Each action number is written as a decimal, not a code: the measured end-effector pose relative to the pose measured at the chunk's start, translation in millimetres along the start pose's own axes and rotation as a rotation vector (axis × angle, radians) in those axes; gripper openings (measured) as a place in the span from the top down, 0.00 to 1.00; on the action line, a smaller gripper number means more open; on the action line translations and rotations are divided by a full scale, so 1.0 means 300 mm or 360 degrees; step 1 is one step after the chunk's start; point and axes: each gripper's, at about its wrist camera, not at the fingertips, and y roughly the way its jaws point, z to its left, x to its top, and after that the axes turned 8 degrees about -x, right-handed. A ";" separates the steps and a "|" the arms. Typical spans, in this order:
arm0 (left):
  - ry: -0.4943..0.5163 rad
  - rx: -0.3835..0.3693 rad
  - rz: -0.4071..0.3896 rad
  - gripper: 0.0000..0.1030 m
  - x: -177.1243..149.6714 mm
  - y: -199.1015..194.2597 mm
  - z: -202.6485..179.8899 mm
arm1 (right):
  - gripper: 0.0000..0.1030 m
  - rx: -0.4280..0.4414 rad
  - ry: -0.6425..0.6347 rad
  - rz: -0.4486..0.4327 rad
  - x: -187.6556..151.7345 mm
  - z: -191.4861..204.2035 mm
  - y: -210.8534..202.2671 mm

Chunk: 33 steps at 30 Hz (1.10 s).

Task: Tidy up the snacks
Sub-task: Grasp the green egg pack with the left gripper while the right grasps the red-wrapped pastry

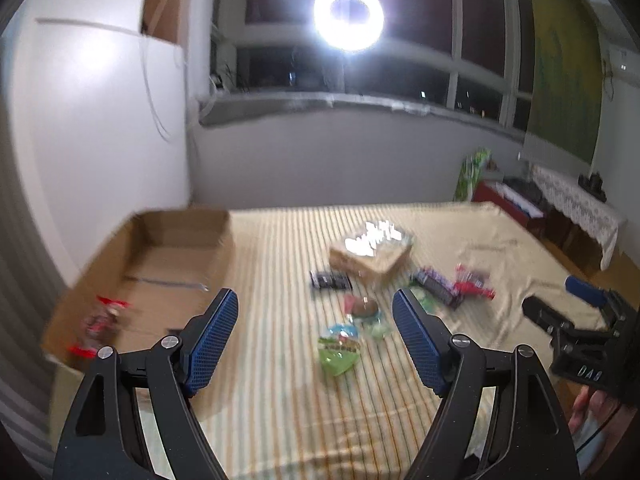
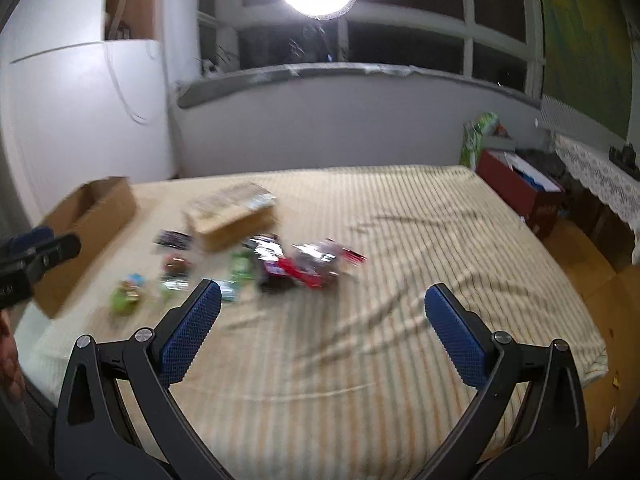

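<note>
Several snack packets lie in a loose pile on the striped bedspread (image 1: 280, 400): a green packet (image 1: 339, 350), a brown-and-pink one (image 1: 362, 307), a black one (image 1: 330, 280), a purple one (image 1: 434, 285) and a red one (image 1: 472, 284). An open cardboard box (image 1: 160, 264) at the left holds one red-and-white packet (image 1: 102, 326). My left gripper (image 1: 314, 316) is open and empty above the bed, short of the pile. My right gripper (image 2: 322, 306) is open and empty; the pile (image 2: 308, 264) lies ahead and left of it. The box also shows in the right wrist view (image 2: 86, 236).
A tan packaged carton (image 1: 372, 250) with a shiny wrapped top sits behind the pile. A bright ring light (image 1: 348, 14) stands before the dark window. A red box (image 2: 520, 188) and a lace-covered table (image 2: 600, 184) stand right of the bed.
</note>
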 end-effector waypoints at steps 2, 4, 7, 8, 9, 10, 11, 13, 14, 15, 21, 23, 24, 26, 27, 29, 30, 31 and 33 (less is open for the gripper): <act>0.0000 -0.0006 0.0075 0.23 -0.022 0.083 -0.004 | 0.00 -0.0014 0.0026 0.0039 0.005 -0.029 0.061; 0.0000 -0.0011 0.0142 0.23 -0.044 0.157 -0.003 | 0.00 -0.0029 0.0045 0.0062 0.024 -0.056 0.114; -0.0009 -0.0009 0.0221 0.23 -0.066 0.221 0.007 | 0.00 -0.0039 0.0055 0.0064 0.057 -0.070 0.161; -0.0016 -0.0007 0.0252 0.23 -0.074 0.243 0.011 | 0.00 -0.0035 0.0055 0.0061 0.067 -0.069 0.172; -0.0020 -0.0011 0.0267 0.23 -0.078 0.252 0.014 | 0.00 -0.0026 0.0055 0.0059 0.079 -0.066 0.182; -0.0020 -0.0020 0.0273 0.23 -0.080 0.257 0.014 | 0.00 -0.0013 0.0055 0.0057 0.092 -0.059 0.191; -0.0017 -0.0023 0.0278 0.23 -0.082 0.260 0.016 | 0.00 0.0003 0.0052 0.0057 0.100 -0.051 0.198; -0.0013 -0.0027 0.0281 0.23 -0.088 0.261 0.013 | 0.00 0.0033 0.0036 0.0078 0.117 -0.029 0.223; -0.0009 -0.0031 0.0281 0.23 -0.091 0.263 0.011 | 0.00 0.0037 0.0022 0.0109 0.122 -0.017 0.246; 0.0004 -0.0035 0.0283 0.23 -0.096 0.265 0.006 | 0.00 0.0033 0.0008 0.0140 0.125 -0.004 0.267; 0.0090 -0.0025 0.0330 0.38 -0.125 0.295 -0.031 | 0.17 0.0077 0.0023 0.0268 0.085 0.006 0.353; 0.0083 -0.0061 0.0338 0.65 -0.134 0.303 -0.028 | 0.41 0.0100 0.0067 0.0248 0.080 -0.013 0.344; 0.0088 -0.0048 0.0328 0.65 -0.137 0.303 -0.027 | 0.44 0.0109 0.0084 0.0250 0.075 -0.021 0.345; 0.0097 -0.0045 0.0311 0.66 -0.139 0.308 -0.030 | 0.53 0.0119 0.0110 0.0241 0.071 -0.030 0.342; 0.0098 -0.0045 0.0304 0.67 -0.140 0.308 -0.032 | 0.54 0.0123 0.0111 0.0240 0.070 -0.032 0.343; 0.0080 -0.0064 0.0294 0.68 -0.143 0.305 -0.024 | 0.65 0.0137 0.0103 0.0243 0.070 -0.031 0.344; 0.0068 -0.0076 0.0293 0.68 -0.143 0.304 -0.019 | 0.65 0.0139 0.0098 0.0249 0.067 -0.032 0.345; 0.0058 -0.0089 0.0292 0.68 -0.144 0.302 -0.013 | 0.65 0.0141 0.0097 0.0249 0.066 -0.032 0.343; 0.0042 -0.0105 0.0285 0.68 -0.147 0.294 -0.009 | 0.65 0.0132 0.0073 0.0251 0.062 -0.027 0.334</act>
